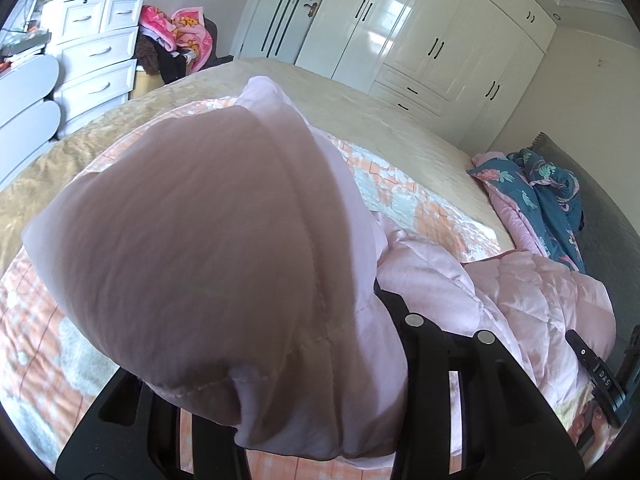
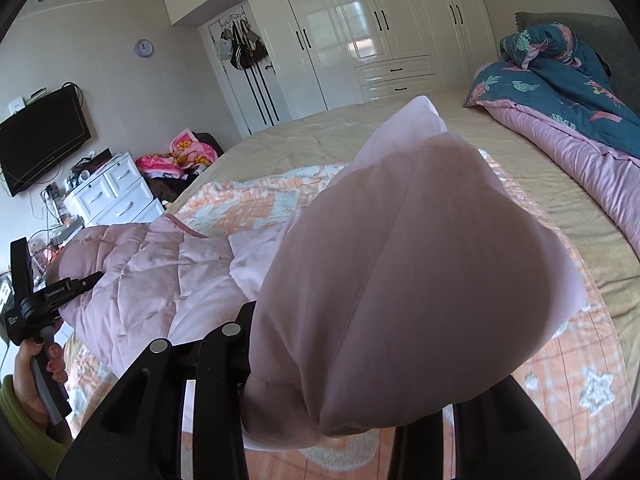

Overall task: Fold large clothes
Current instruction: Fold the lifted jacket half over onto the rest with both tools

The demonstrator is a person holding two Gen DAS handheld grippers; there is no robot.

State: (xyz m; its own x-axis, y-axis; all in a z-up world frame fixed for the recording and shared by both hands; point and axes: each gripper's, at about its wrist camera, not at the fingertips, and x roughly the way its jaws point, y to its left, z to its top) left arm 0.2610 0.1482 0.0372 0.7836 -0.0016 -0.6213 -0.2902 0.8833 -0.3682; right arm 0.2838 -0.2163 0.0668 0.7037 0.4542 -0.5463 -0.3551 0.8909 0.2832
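Observation:
A pale pink quilted jacket (image 1: 520,292) lies across the bed; it also shows in the right wrist view (image 2: 160,272). My left gripper (image 1: 320,400) is shut on a fold of the jacket (image 1: 192,256), which bulges up over the fingers and hides their tips. My right gripper (image 2: 320,400) is shut on another fold of the jacket (image 2: 400,280), lifted above the bed, fingertips hidden by cloth. The left gripper's body (image 2: 28,304) shows at the left of the right wrist view, the right gripper's body (image 1: 600,384) at the right of the left wrist view.
An orange and white patterned blanket (image 1: 400,192) covers a beige bedspread (image 2: 312,136). A blue floral and pink duvet (image 2: 568,96) is heaped by the headboard. White wardrobes (image 2: 360,32), a white drawer unit (image 1: 96,52), a wall television (image 2: 44,136) and a clothes pile (image 2: 180,156) ring the bed.

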